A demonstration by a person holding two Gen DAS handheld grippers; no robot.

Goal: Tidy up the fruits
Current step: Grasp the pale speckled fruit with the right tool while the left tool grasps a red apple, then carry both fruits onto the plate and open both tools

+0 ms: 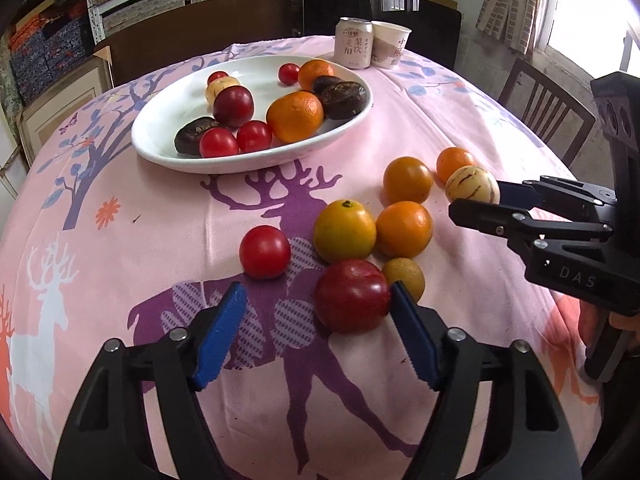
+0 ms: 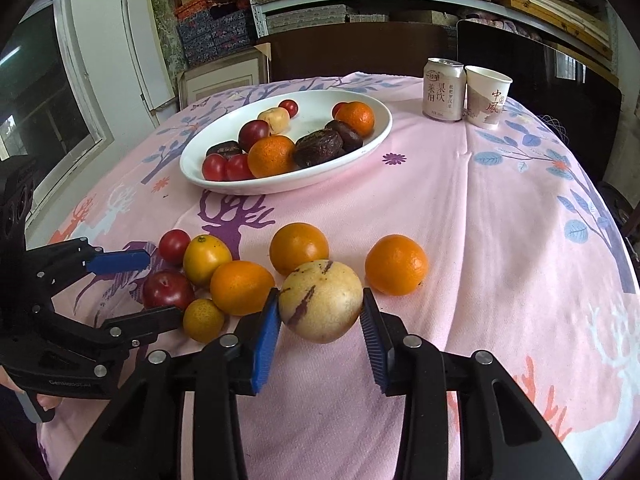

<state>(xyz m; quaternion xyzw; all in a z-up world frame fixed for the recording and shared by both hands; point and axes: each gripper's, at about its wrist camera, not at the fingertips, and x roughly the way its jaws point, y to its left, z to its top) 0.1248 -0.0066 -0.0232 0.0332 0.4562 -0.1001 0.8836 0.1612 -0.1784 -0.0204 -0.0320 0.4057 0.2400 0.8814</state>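
A white oval plate [image 1: 160,148] [image 2: 192,176] holds several fruits: oranges, red tomatoes, dark fruits. Loose fruits lie on the pink cloth nearer me. My left gripper [image 1: 316,320] is open; a dark red plum [image 1: 352,296] [image 2: 168,289] lies between its blue pads, against the right pad [image 1: 412,340]. My right gripper [image 2: 320,320] [image 1: 476,204] closes around a cream purple-striped melon [image 2: 320,300] [image 1: 472,184]; both pads look to be touching it. Oranges [image 2: 298,248] [image 2: 396,264] [image 2: 242,286] and a red tomato [image 1: 265,251] lie around them.
A drink can [image 1: 353,42] [image 2: 444,90] and a paper cup [image 1: 390,44] [image 2: 486,96] stand at the table's far edge. A small brownish fruit [image 1: 404,278] sits behind my left gripper's right pad. Chairs and shelves surround the table.
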